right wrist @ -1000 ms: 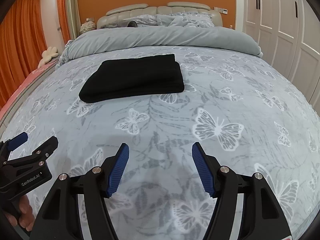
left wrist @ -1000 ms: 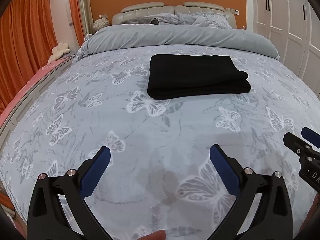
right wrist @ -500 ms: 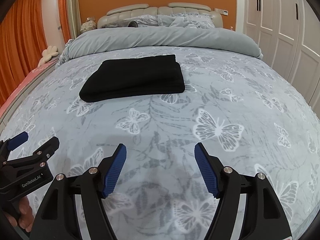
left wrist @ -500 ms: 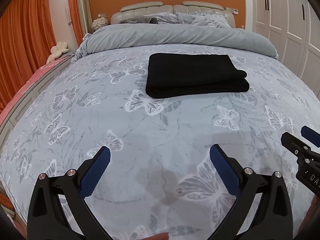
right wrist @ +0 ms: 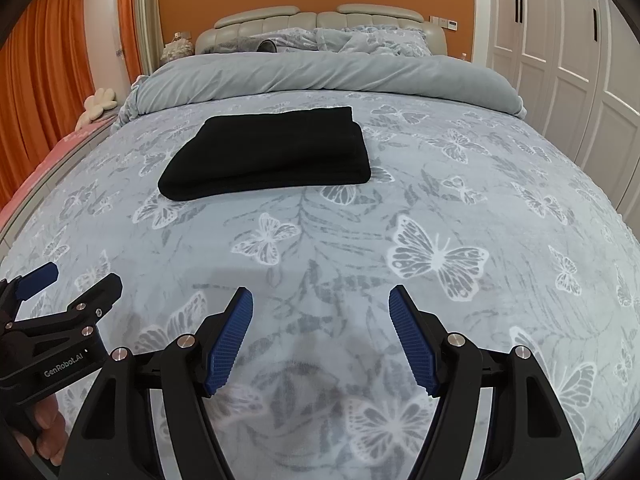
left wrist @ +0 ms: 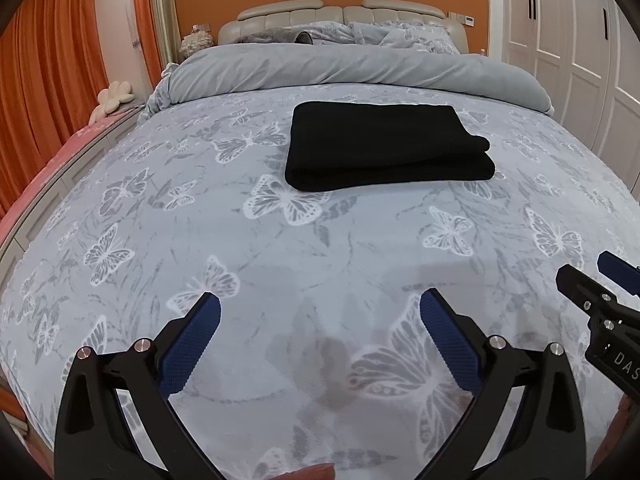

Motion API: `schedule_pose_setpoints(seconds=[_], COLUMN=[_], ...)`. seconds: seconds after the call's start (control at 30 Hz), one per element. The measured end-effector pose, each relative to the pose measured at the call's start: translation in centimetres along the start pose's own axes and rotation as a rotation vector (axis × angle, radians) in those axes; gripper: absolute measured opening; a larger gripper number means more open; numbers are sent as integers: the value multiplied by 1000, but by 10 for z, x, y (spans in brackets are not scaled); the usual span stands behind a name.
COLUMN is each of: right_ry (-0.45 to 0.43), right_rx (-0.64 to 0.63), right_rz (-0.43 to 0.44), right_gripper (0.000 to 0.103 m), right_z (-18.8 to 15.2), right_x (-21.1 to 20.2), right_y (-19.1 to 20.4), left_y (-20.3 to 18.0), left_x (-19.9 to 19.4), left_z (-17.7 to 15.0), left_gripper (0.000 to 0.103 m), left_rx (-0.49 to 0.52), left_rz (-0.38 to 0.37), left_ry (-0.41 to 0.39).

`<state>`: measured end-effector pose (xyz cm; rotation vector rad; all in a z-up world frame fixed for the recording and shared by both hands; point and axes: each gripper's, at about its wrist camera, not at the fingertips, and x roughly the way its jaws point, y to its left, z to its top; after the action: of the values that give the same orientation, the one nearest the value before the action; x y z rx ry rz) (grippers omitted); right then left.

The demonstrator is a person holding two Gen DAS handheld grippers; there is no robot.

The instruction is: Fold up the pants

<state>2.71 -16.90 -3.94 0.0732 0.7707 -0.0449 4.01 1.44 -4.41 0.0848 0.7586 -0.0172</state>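
The black pants (left wrist: 384, 146) lie folded into a flat rectangle on the butterfly bedspread (left wrist: 280, 248), in the middle of the bed; they also show in the right wrist view (right wrist: 272, 152). My left gripper (left wrist: 320, 312) is open and empty, well short of the pants, over the near part of the bed. My right gripper (right wrist: 322, 304) is open and empty, beside the left one and just as far back. Each gripper shows at the edge of the other's view: the right gripper (left wrist: 600, 280) and the left gripper (right wrist: 68, 280).
A grey duvet (left wrist: 352, 68) is rolled back across the head of the bed below the pillows (left wrist: 400, 32) and headboard (left wrist: 340, 10). White wardrobe doors (left wrist: 580, 40) stand on the right. Orange curtains (left wrist: 48, 72) hang on the left.
Both grippers have drawn back slightly from the pants, and the right gripper's jaws have opened a little wider. The pants have not moved.
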Motion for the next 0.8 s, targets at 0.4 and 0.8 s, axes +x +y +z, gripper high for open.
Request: schedule_pose_setpoints(seconds=[0.4, 0.8], right_ry=[2, 5], right_rx=[-4, -6], right_rz=[0, 0], right_gripper=[69, 69], right_z=[0, -1], right_x=[1, 2], right_y=[-2, -2], left_y=[0, 1], left_x=[2, 3], left_z=[-1, -2], left_gripper=[98, 98], left_rx=[-2, -2], left_rz=[0, 0], left_ry=[7, 6])
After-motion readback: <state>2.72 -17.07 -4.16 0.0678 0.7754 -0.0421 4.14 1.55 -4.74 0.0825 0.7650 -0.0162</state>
